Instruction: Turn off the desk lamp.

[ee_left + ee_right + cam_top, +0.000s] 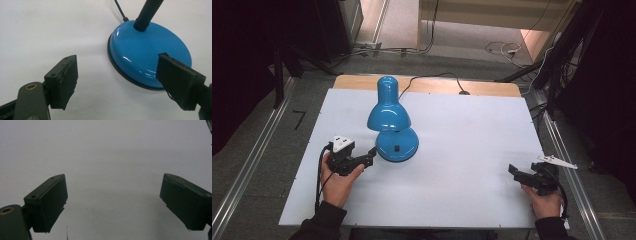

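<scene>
Black jaws of the left gripper (117, 82) stand wide apart, empty, just beside the blue desk lamp (390, 120) near the white table's (472, 150) middle. It looks glossy and slippery with a weighty base (150, 52); the ribbed flexible neck (147, 12) seems the surer hold. Right gripper (518, 172) rests open, well apart. Grey floor (272, 150) and cables (507, 48) surround.
</scene>
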Available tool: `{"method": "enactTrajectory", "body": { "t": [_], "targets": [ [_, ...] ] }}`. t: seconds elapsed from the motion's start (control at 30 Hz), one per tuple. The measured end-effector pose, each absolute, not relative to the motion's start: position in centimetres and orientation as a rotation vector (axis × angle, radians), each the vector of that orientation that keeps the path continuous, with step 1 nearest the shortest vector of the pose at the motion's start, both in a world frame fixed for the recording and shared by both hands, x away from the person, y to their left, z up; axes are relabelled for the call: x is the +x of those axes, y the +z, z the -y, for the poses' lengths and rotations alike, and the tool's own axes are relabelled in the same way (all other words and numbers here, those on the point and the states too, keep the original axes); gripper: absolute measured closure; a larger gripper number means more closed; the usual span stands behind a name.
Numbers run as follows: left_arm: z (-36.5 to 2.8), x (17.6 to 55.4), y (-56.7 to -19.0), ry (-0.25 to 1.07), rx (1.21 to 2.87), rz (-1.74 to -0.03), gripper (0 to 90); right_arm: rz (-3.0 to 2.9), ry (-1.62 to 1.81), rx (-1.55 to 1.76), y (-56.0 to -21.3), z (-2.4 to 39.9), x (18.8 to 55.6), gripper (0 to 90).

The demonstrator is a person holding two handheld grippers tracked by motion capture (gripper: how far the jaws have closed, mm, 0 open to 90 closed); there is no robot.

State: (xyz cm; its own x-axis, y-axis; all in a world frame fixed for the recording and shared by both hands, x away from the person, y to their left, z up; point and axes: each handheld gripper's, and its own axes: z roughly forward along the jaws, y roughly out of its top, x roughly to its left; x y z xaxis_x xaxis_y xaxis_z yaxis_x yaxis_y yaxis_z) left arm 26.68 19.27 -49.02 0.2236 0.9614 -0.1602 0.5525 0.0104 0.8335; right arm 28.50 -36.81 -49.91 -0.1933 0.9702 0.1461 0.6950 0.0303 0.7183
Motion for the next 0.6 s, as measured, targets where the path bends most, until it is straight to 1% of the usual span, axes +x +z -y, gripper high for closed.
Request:
{"method": "enactTrajectory", "body": {
  "t": [0.6],
  "targets": [
    [-21.3, 25.1, -49.4, 0.63, 1.639, -1.489, 18.8, -1.929, 0.973, 1.689, -49.9, 36.8, 28.5, 6.4]
  ]
}}
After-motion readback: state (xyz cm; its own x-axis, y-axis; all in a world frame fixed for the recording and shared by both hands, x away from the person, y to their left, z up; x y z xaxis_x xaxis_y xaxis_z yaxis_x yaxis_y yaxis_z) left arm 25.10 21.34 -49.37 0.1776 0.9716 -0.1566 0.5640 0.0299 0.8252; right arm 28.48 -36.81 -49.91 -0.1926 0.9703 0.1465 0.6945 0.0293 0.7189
